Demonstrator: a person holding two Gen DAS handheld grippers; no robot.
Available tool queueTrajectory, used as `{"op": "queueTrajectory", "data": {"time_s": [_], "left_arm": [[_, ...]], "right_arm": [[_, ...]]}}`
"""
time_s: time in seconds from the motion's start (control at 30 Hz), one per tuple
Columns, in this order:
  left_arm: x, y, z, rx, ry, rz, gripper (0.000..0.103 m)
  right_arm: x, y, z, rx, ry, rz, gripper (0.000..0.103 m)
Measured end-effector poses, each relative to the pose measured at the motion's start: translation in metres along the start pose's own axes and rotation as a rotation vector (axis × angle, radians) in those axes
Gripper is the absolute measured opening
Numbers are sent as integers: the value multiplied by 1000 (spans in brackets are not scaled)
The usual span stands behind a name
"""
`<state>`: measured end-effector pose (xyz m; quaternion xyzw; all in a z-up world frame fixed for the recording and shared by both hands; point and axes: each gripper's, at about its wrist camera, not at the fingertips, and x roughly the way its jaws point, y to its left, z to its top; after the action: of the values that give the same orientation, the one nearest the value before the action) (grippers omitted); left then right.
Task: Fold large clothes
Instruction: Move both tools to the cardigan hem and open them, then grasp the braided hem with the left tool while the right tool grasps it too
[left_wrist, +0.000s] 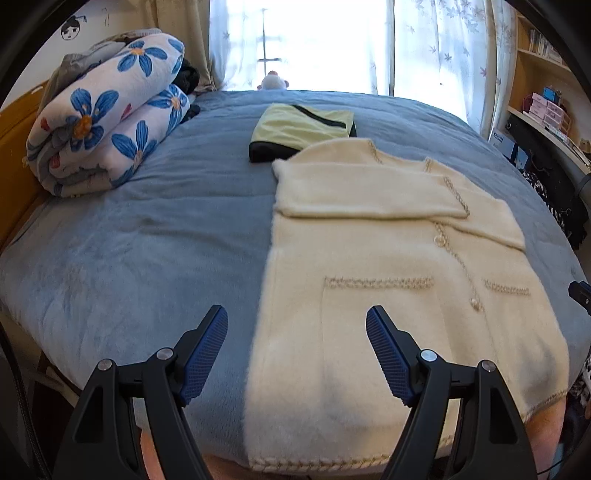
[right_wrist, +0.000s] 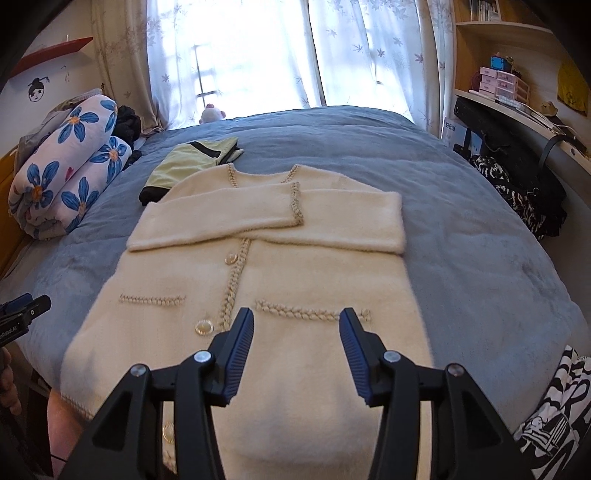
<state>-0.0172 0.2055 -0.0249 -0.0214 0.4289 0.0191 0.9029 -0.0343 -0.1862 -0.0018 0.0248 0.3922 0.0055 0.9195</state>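
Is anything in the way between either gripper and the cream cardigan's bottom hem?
Nothing visible. The left gripper and the right gripper are both open above the cream cardigan, with only its own fabric below them. The folded yellow-green garment lies at the far collar end, away from the hem.

Cardigan (right_wrist: 280, 266): cream, with beige braided trim and pale pearly buttons. Bedcover (right_wrist: 461, 229): plain dusty blue. Folded garment (right_wrist: 184, 170): pale yellow-green with black bands. Rolled blanket (left_wrist: 107, 118): white, printed with blue flowers, orange centres. Gripper pads (left_wrist: 207, 354): ribbed blue on black frames. Curtains (right_wrist: 373, 51): white, leaf-patterned.
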Motion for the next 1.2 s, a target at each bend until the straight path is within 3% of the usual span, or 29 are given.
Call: {"op": "queueTrajectory", "data": {"time_s": [0.23,0.4,0.53,0.8,1.07,1.2], "left_arm": [[8,6,-29,16,52,1,76],[29,15,-50,10,129,-59,76],[52,29,-65,-18,217,-121,76],[66,52,-85,-78,277,-222,76],[71,54,-92,-59,298,-244,82],[76,54,-95,-54,312,-286,85]], "right_arm": [[-2,-7,-26,-30,33,-15,49],[3,-27,-43,3,82,-15,49],[12,-63,-62,95,152,-22,49],[22,-123,-103,289,243,-48,49],[23,-135,-116,373,254,39,49],[33,-128,-118,356,297,154,49]]}}
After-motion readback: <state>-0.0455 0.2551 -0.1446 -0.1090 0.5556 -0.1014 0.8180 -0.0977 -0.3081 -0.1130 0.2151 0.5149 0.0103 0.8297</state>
